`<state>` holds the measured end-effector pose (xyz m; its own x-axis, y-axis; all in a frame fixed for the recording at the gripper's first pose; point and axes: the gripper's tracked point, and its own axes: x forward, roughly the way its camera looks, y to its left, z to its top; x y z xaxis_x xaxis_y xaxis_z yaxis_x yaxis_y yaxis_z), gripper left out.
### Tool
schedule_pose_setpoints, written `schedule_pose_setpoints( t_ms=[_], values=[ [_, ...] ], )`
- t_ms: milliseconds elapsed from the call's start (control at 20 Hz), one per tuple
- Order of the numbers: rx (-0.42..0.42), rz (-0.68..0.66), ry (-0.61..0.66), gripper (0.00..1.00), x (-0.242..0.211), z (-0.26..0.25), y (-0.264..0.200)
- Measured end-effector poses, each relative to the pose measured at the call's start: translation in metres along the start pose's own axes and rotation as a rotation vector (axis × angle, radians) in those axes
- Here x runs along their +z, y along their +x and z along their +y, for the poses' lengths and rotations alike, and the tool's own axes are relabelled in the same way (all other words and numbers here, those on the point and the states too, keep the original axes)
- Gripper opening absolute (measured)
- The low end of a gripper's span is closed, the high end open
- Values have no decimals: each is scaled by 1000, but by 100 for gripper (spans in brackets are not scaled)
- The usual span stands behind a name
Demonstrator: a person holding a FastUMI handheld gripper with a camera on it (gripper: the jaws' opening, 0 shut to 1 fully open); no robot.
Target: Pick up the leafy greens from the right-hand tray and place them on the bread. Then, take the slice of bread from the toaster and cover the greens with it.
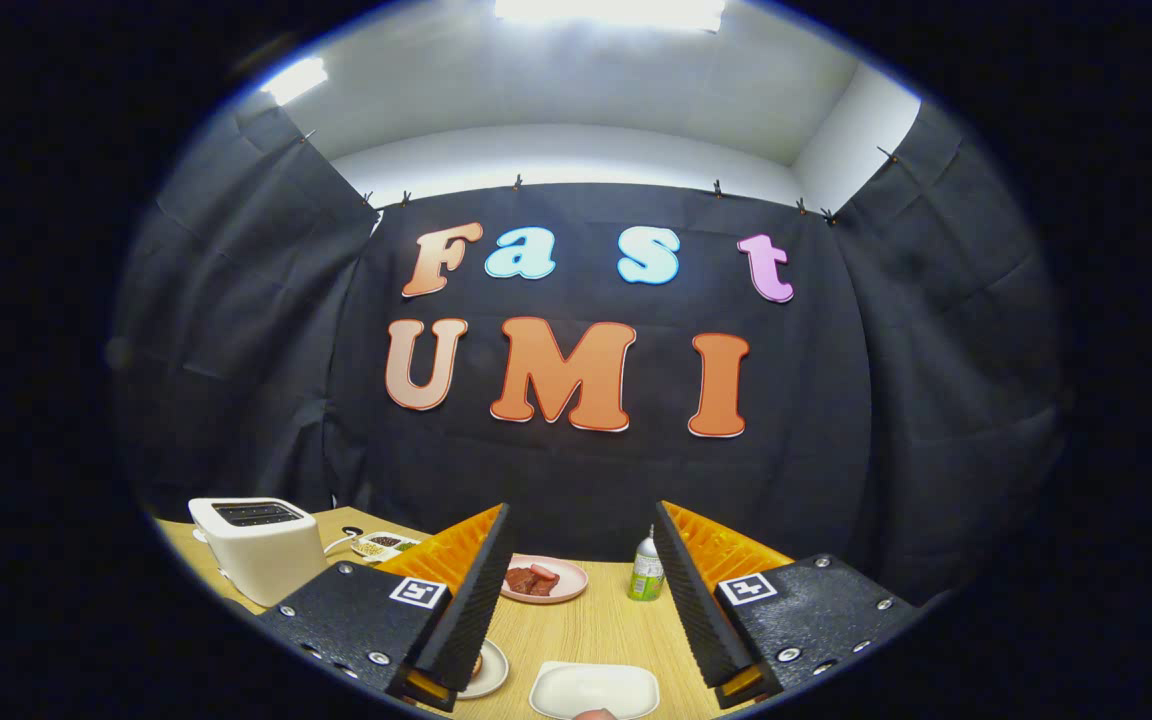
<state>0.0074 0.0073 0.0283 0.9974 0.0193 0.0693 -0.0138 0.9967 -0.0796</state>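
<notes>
Gripper (584, 600): fingers spread wide apart, nothing between them, held above the worktop.
Worktop (586, 630): light wood grain.
Toaster (258, 545): white, at 10 o'clock from the fingers, slot on top; bread inside cannot be made out.
Pink plate (546, 580): at 12 o'clock, beyond the fingers, carrying reddish meat pieces.
White tray (594, 688): rectangular, at 6 o'clock, between the fingers, bare.
Green bottle (647, 572): at 1 o'clock, upright.
Leafy greens: cannot tell where.
</notes>
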Motion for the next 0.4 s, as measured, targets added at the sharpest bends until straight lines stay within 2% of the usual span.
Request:
schedule_pose_setpoints(
  t_ms=[400],
  values=[
    [-31,-70,16,87,10,-15,-14]
  ],
)
